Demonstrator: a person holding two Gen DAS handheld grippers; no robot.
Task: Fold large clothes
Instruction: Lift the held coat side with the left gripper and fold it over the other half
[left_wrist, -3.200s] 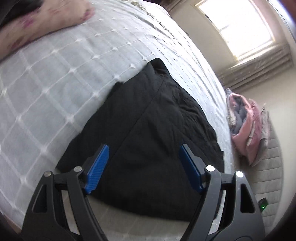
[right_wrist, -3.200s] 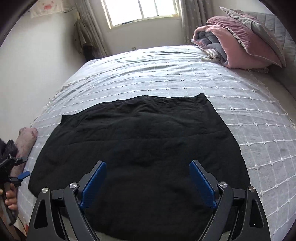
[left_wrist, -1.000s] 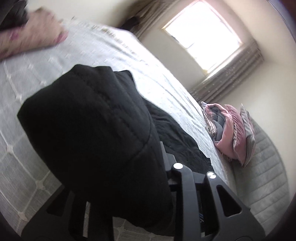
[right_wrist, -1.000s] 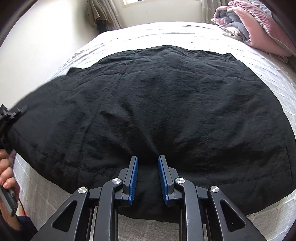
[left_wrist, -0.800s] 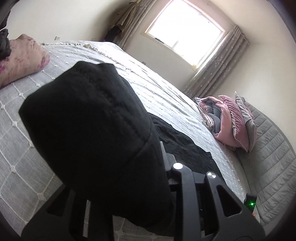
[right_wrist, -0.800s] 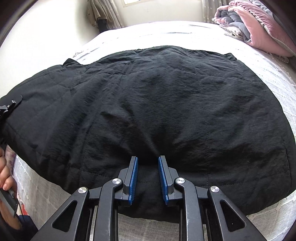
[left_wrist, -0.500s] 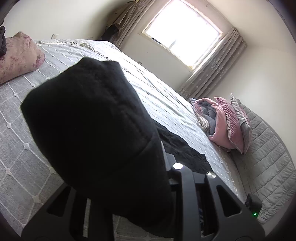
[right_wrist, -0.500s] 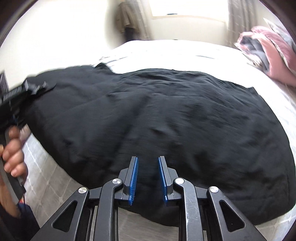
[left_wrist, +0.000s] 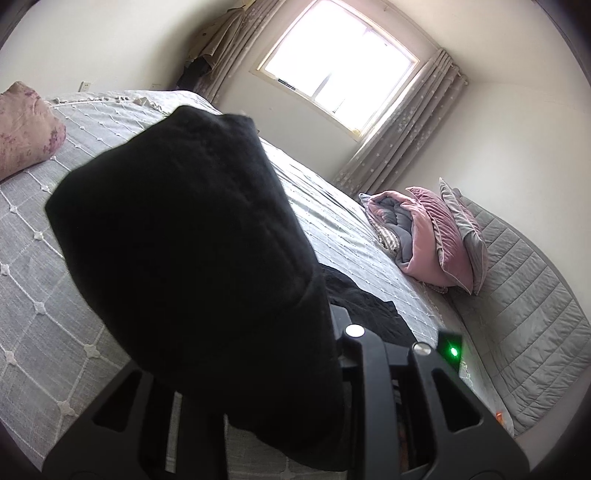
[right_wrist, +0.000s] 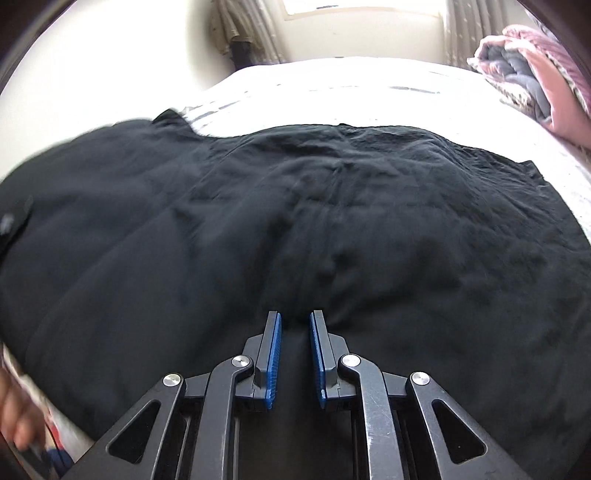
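A bed (left_wrist: 33, 258) with a grey quilted coverlet fills the bedroom. The right gripper (right_wrist: 295, 325) pinches the near edge of the black garment (right_wrist: 295, 221) spread ahead of it, while the left gripper (left_wrist: 332, 369) pinches a lifted fold that drapes over its fingers. Farther ahead lie pink folded bedding (left_wrist: 424, 236) and a window (left_wrist: 340, 62).

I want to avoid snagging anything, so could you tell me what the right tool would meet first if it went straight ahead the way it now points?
The right tool is already shut on the black garment, so it would push straight into more of that fabric spread ahead. Beyond lies the bed, though depth is hard to judge.
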